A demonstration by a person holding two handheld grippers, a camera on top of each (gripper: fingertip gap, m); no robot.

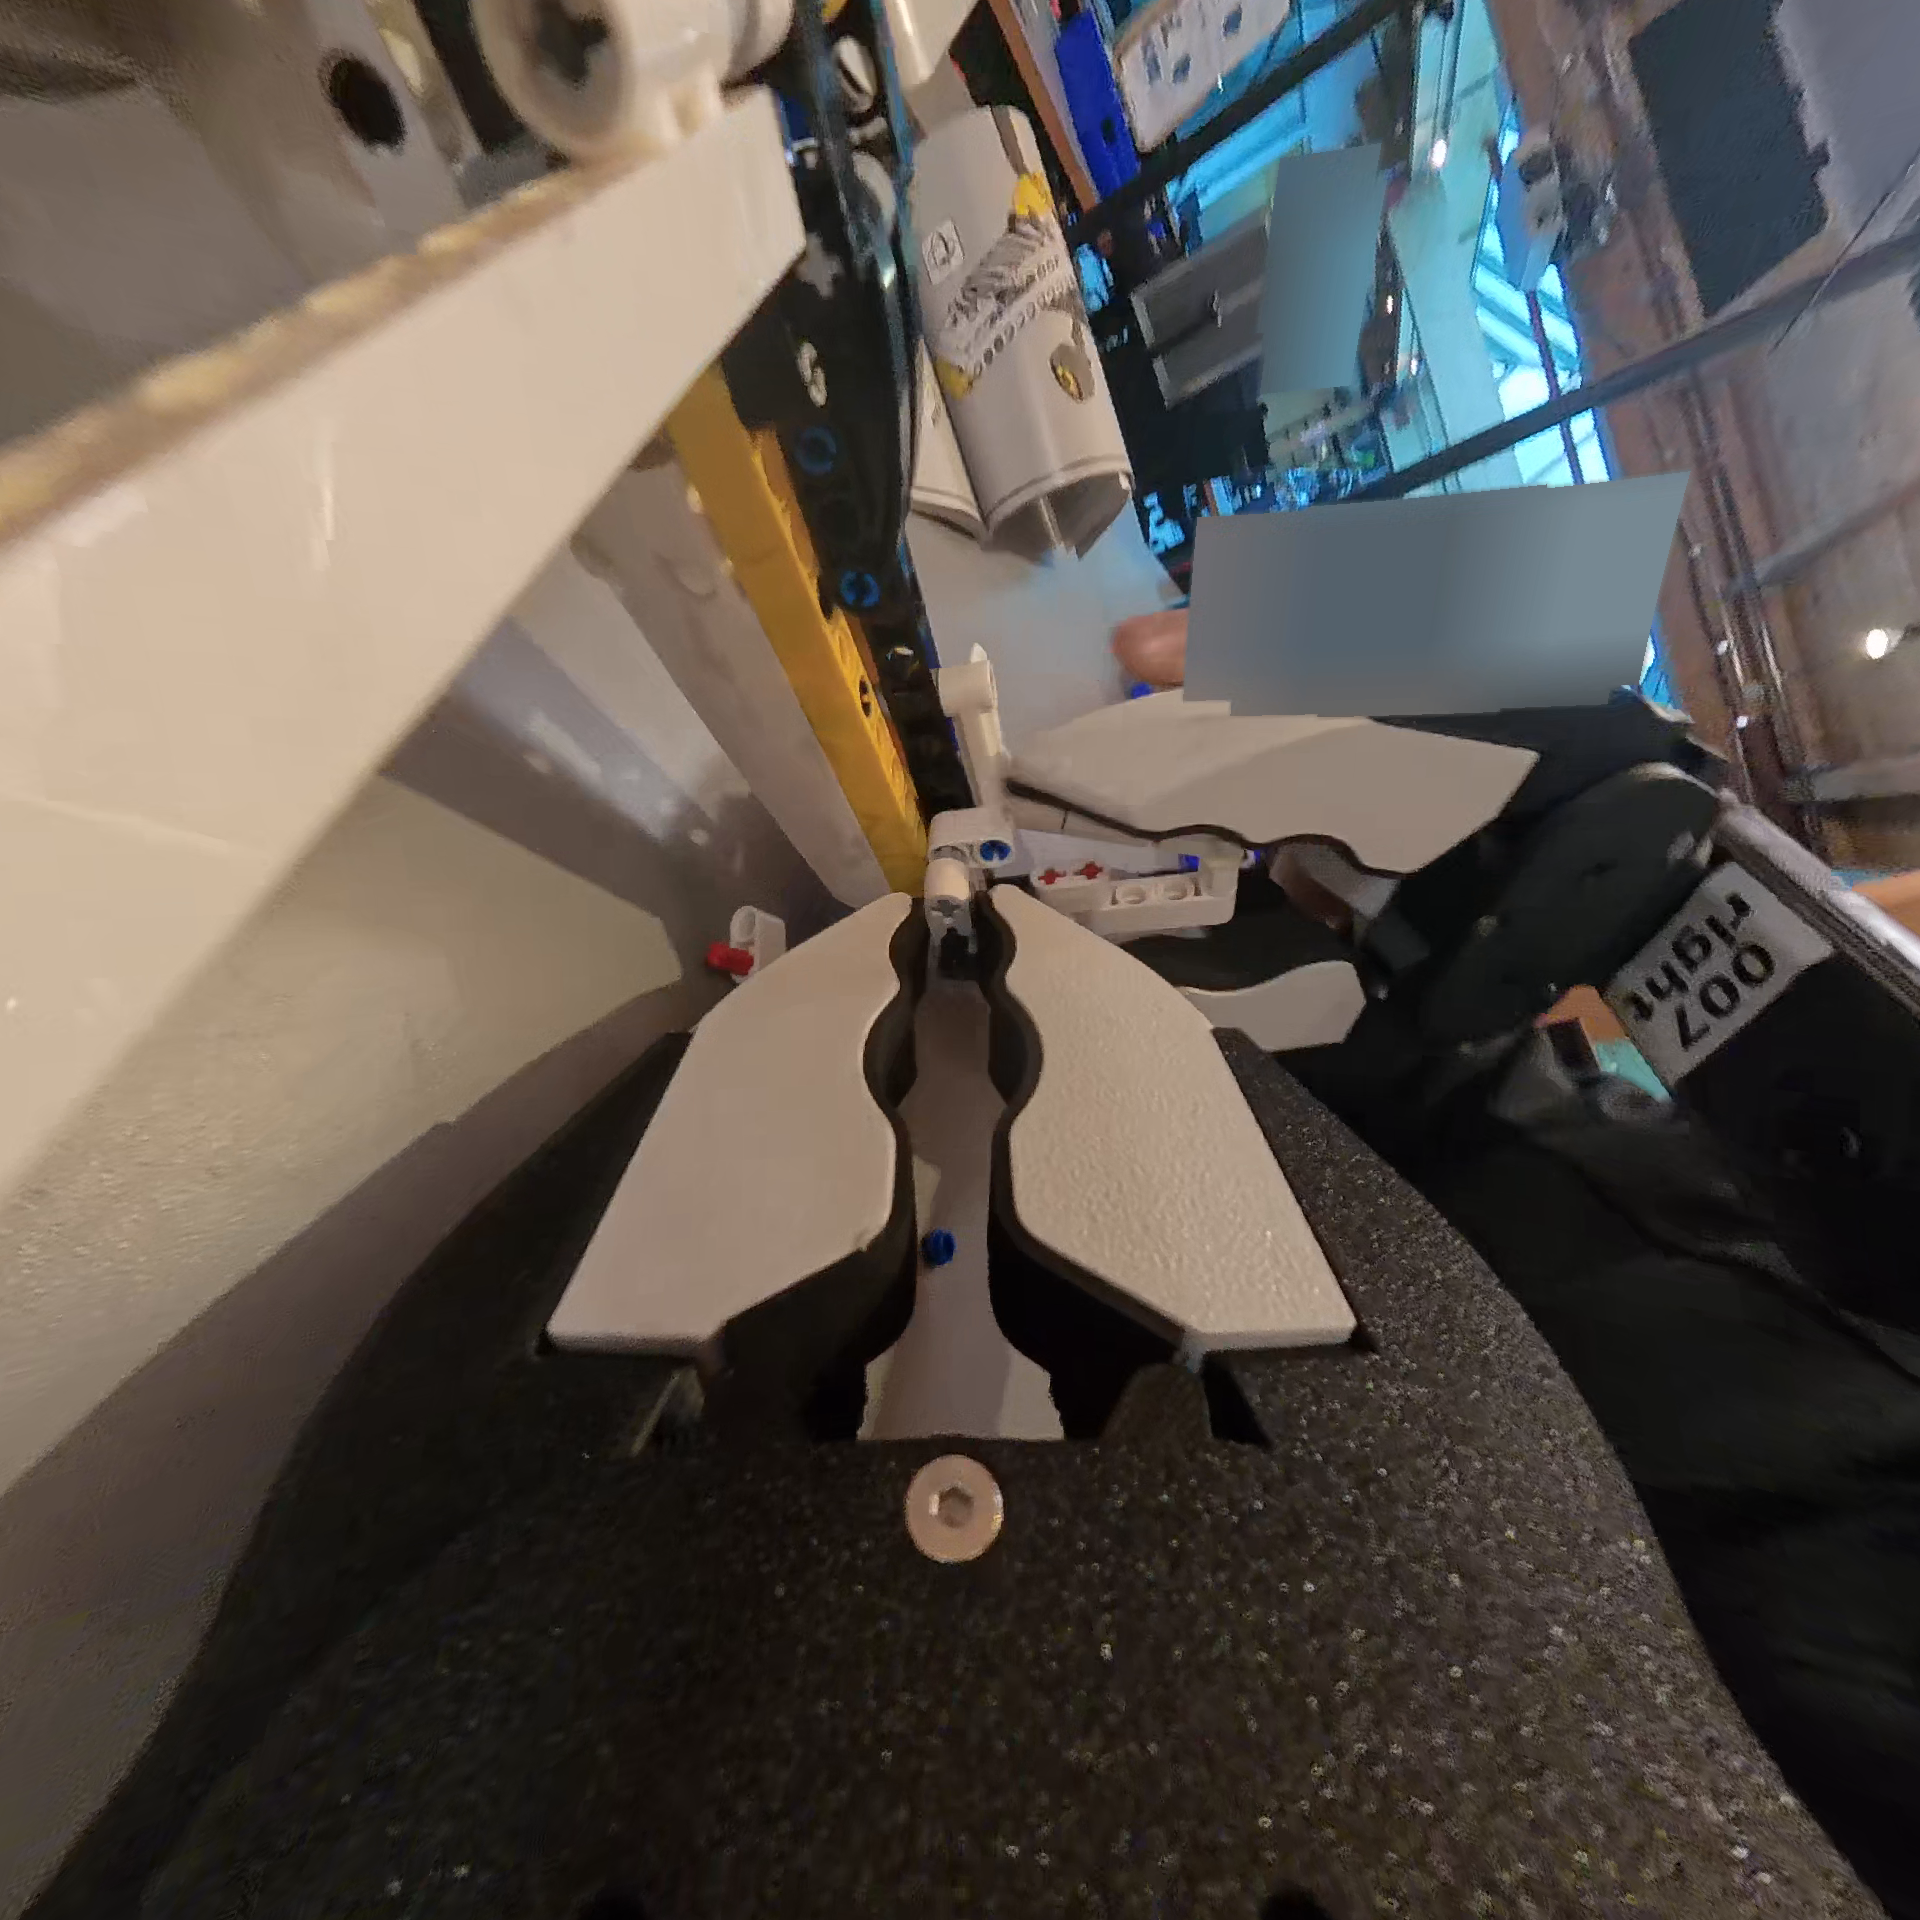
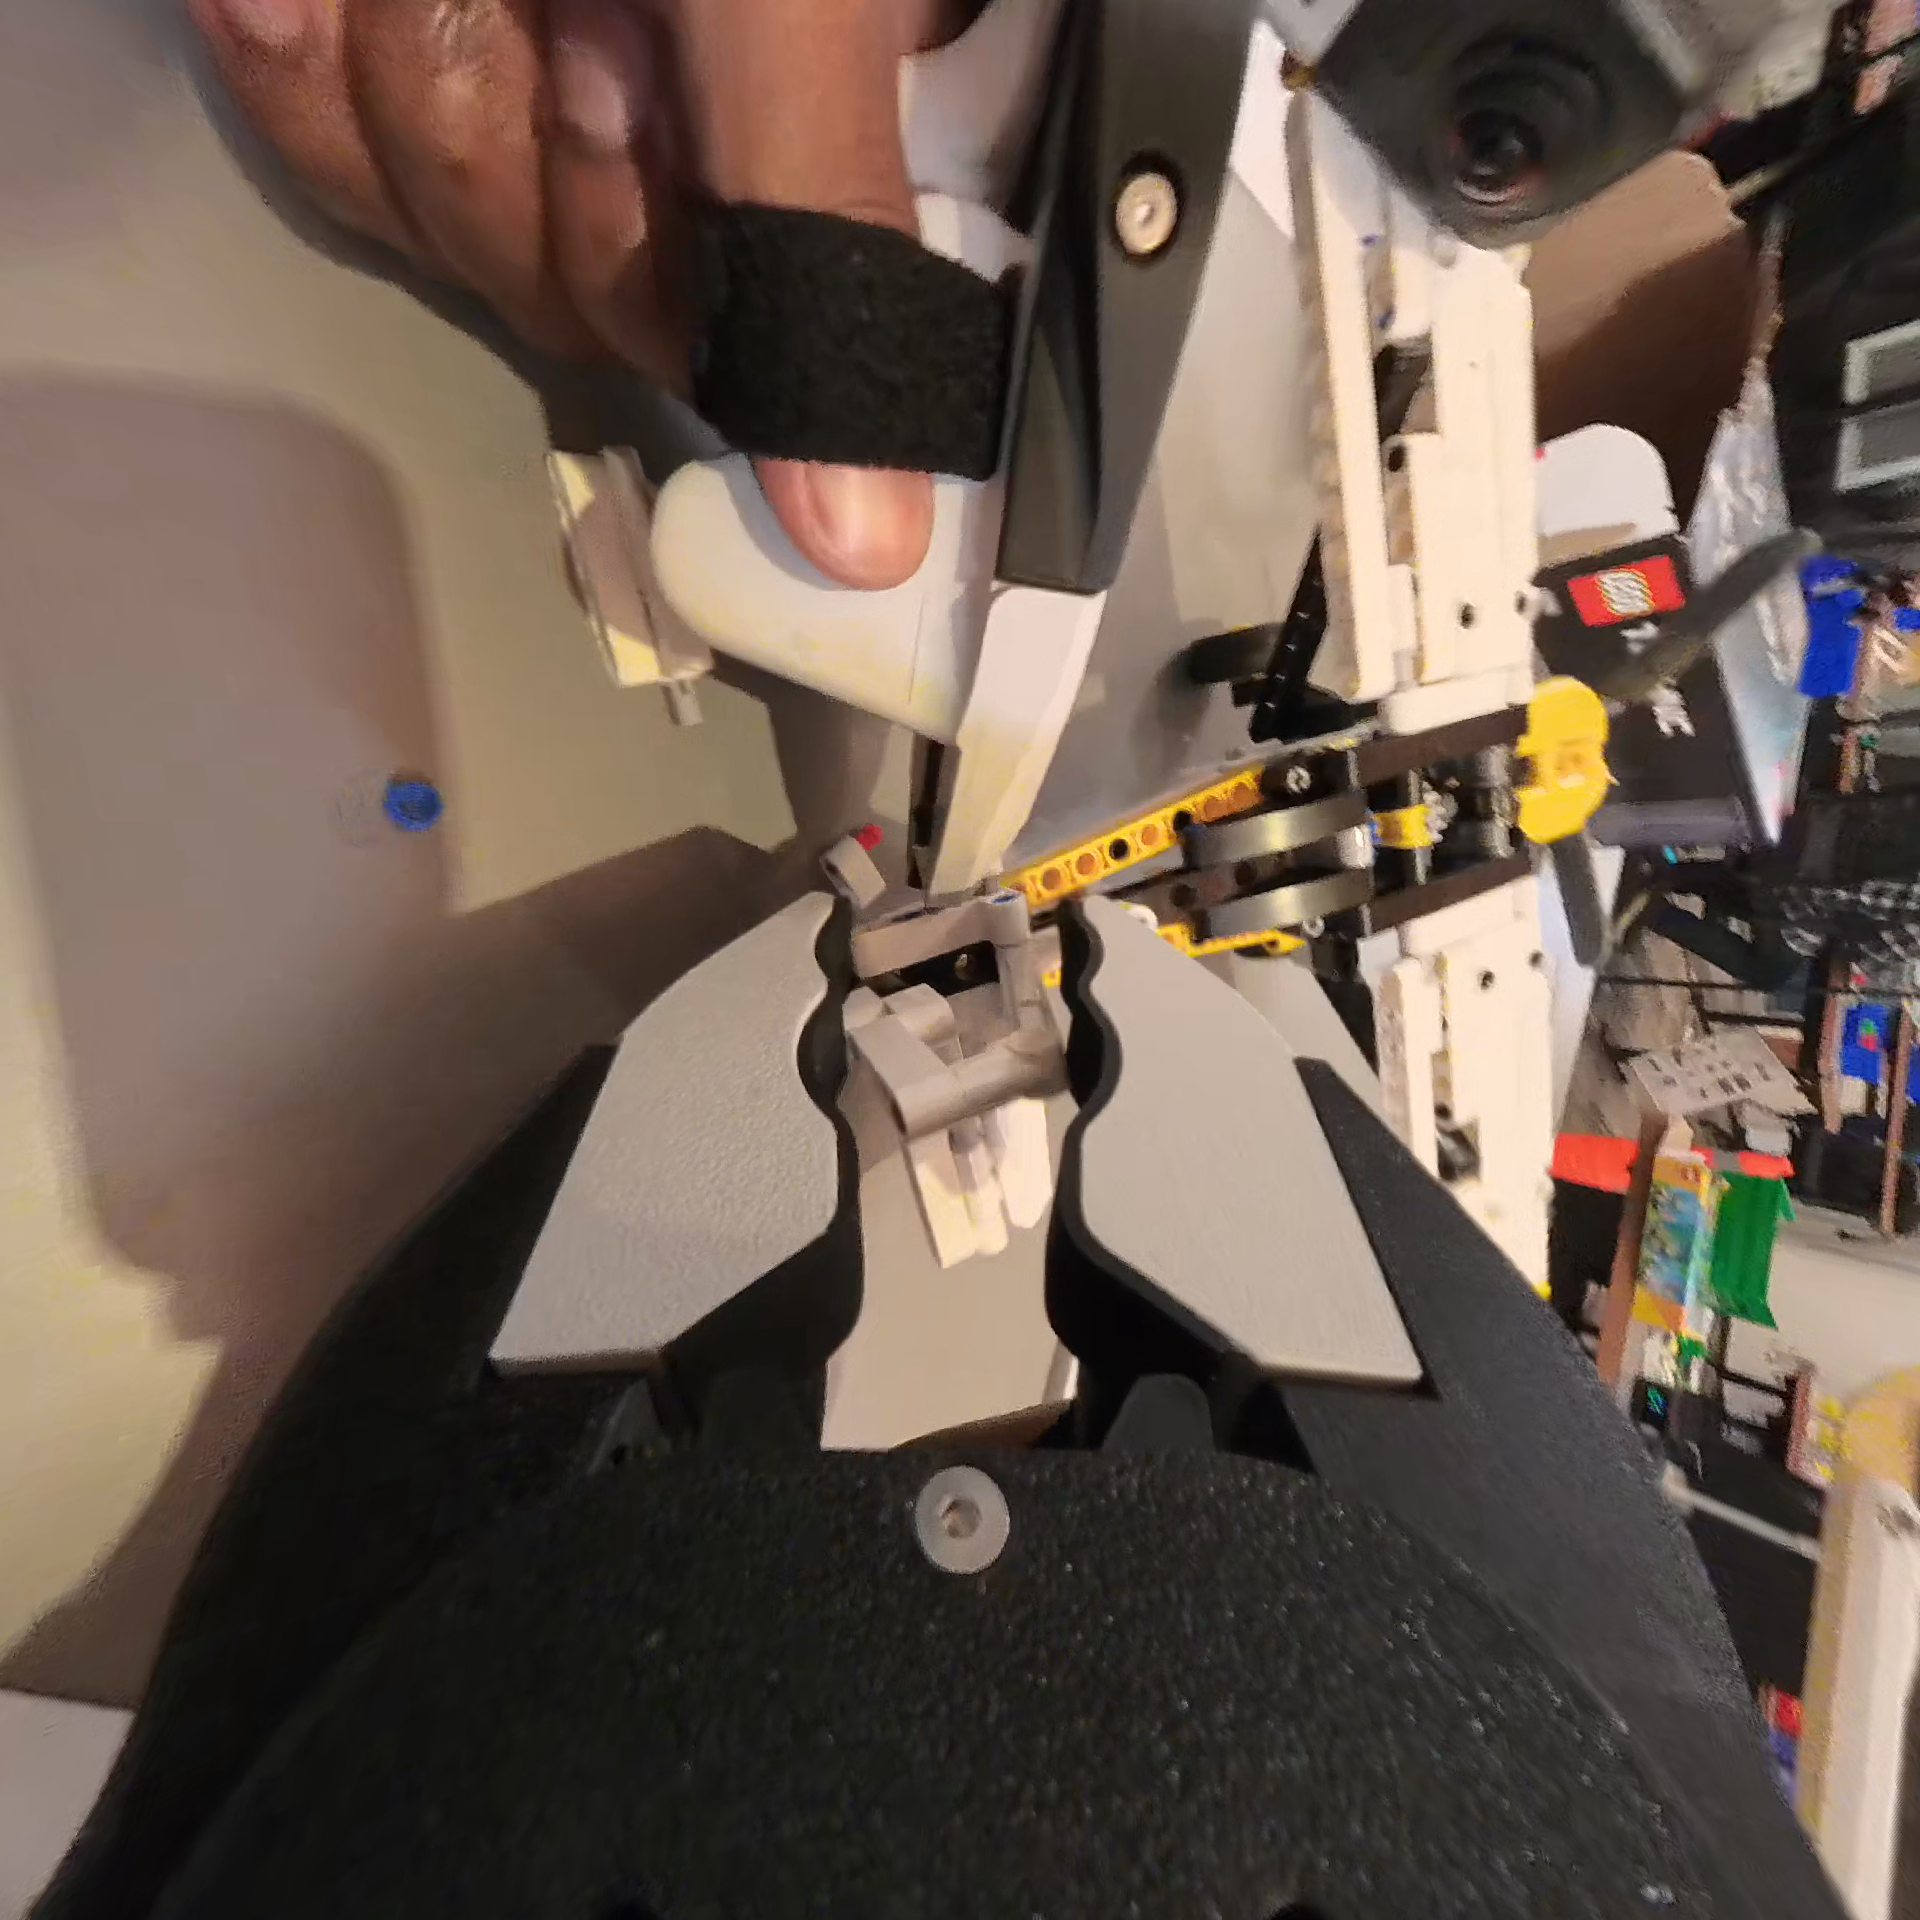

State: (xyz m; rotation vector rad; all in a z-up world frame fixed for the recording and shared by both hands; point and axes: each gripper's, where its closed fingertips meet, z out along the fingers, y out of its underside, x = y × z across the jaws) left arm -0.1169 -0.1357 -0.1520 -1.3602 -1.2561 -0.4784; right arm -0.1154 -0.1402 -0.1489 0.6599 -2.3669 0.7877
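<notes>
**Two claws on one white brick-built sub-assembly, beside a larger model**

Left claw [image 1: 951,940]: fingers drawn almost together, clamped at the tips on a small white connector piece [image 1: 948,906] with a cross-shaped hole. The connector is joined to the end of a white brick-built sub-assembly [image 1: 1132,883], which extends rightward toward the other claw.

Right claw [image 2: 951,997]: fingers set moderately apart, closed on that same white sub-assembly [image 2: 956,1049]; both pads are seen against its sides, and its beams run back between the fingers.

Surroundings: a large model [image 2: 1403,582] of white panels with a yellow perforated beam [image 2: 1132,831] and black parts is seen just beyond both claws. A small white piece with a red pin [image 1: 746,940] lies on the pale bench [image 1: 312,987] near the left claw's tip. A loose blue pin [image 2: 412,803] lies well apart on the bench. A person's hand [image 2: 582,208] is strapped to the left claw's handle.
</notes>
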